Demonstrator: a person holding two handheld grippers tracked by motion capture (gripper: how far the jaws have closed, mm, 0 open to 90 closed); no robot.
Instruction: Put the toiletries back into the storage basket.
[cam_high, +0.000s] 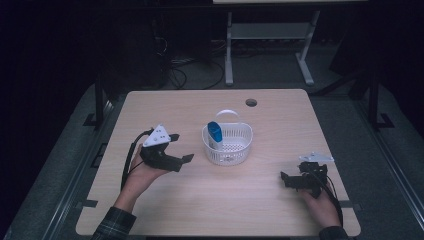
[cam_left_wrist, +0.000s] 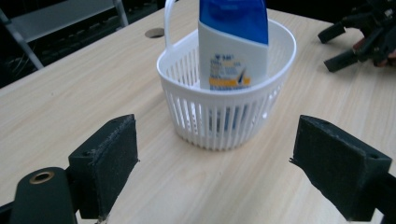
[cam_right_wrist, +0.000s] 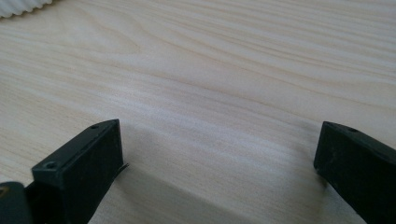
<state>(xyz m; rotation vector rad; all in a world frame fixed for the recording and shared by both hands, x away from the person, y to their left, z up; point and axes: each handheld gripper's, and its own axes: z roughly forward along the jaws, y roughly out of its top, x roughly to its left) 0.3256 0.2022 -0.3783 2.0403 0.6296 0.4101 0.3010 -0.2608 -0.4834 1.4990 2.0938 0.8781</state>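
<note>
Where wood grain runs, a slatted plastic basket (cam_high: 227, 144) stands.

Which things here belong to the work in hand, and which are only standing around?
Part of the work:
- basket, white, in the middle of the table
- bottle, blue and white, upright inside the basket
- left gripper, open, pointing at the basket
- right gripper, open, low over bare wood

Just there:
- table
- grey rack on the floor behind the table

bottle (cam_left_wrist: 233, 51) label has print + orange band, too blurred to read.
</note>
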